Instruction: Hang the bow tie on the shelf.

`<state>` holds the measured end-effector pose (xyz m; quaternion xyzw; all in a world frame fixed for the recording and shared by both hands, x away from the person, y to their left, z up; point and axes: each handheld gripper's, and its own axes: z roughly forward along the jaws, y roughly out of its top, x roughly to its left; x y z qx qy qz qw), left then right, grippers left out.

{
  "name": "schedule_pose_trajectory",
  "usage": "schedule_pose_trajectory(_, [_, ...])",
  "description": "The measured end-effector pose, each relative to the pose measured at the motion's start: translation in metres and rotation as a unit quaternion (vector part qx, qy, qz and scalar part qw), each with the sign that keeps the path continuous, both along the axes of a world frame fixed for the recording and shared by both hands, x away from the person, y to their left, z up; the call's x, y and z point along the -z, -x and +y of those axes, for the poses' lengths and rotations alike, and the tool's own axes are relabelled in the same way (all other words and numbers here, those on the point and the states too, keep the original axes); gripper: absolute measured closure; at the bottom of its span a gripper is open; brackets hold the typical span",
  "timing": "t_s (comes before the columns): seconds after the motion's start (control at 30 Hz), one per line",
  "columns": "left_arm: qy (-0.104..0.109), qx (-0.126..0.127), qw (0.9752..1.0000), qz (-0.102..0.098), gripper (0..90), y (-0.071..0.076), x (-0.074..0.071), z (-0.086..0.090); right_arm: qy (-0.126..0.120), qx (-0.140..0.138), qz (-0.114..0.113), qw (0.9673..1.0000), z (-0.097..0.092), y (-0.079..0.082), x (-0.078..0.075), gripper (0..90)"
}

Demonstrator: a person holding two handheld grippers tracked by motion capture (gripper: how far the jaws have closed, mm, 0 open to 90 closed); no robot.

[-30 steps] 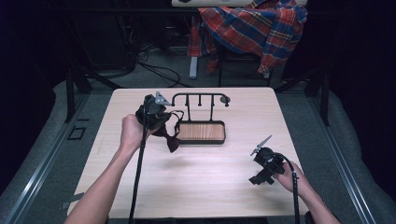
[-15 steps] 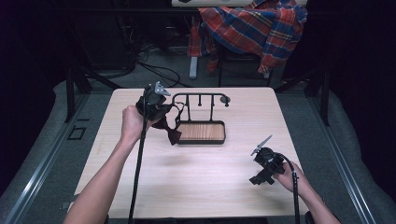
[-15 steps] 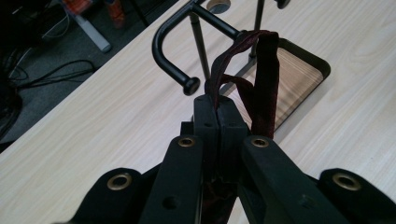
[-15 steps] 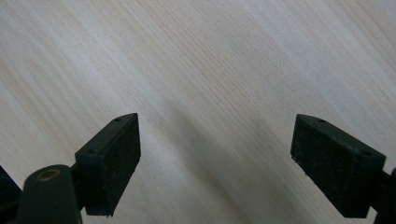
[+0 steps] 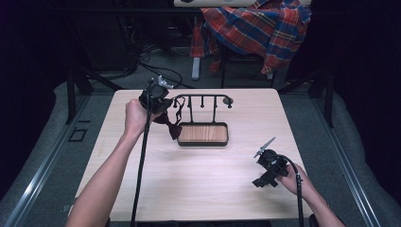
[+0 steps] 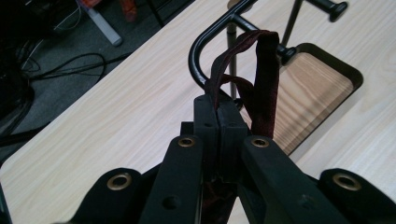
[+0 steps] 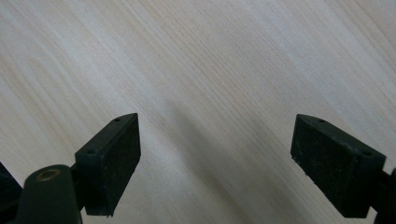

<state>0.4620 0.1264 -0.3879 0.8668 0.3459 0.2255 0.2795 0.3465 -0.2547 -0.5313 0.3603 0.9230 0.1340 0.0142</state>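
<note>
Pale wood table: a dark red strap is clamped in the left hand-held gripper beside the black rack's curved end; the right hand-held gripper is held wide apart above bare tabletop.

In the left gripper view, the lower end of the strap is hidden behind the pressed-together jaws of the left gripper. The top edge cuts off the rack beyond them.

In the high view, the strap is too small to identify.
</note>
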Motion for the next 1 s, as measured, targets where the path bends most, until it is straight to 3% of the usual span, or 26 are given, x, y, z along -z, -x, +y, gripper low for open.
schedule_pose_trajectory(0.57, [-0.003,-0.027,0.999,0.035,88.3,-0.023,0.025,0.007,0.001,0.0,0.0,1.0,0.0,0.0,0.0,15.9])
schedule_pose_trajectory(0.83, [0.023,-0.037,0.9987,0.024,88.2,-0.027,0.027,0.007,-0.001,0.003,0.001,1.0,0.0,0.0,0.0,15.9])
schedule_pose_trajectory(1.0, [0.024,-0.039,0.9986,0.026,87.7,-0.027,0.029,0.006,-0.002,0.003,0.002,1.0,0.0,0.0,0.0,15.9])
